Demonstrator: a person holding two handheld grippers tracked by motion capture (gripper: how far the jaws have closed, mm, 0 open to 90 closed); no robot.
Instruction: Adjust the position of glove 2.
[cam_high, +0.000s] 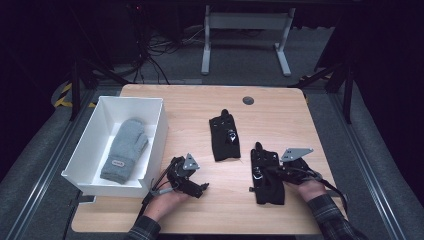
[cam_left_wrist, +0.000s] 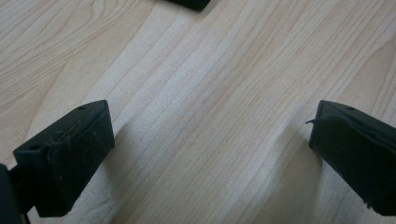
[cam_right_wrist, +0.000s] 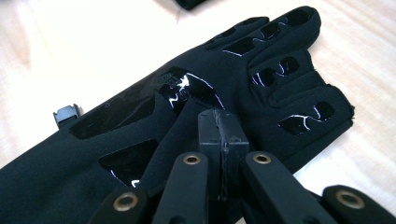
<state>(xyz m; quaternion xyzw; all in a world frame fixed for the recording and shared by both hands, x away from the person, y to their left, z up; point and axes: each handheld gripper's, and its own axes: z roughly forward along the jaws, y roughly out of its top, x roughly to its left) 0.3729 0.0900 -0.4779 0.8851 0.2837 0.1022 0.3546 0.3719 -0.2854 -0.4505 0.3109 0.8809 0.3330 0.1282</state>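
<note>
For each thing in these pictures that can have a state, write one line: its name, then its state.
Left tongs: open, nothing between the jaws, over bare table.
Right tongs: shut, pinching a fold of the near black glove.
Near black glove: lying flat, palm side up, pinched.
Far black glove: flat on the table, untouched.
Grey mitten: lying inside the white box.
White box: open-topped, at the table's left edge.

The high view looked forward and down over the whole table (cam_high: 210, 210). Each gripper view sat close above the wood, facing along its jaws; the right one and the high view shared the black glove (cam_right_wrist: 154, 126).
</note>
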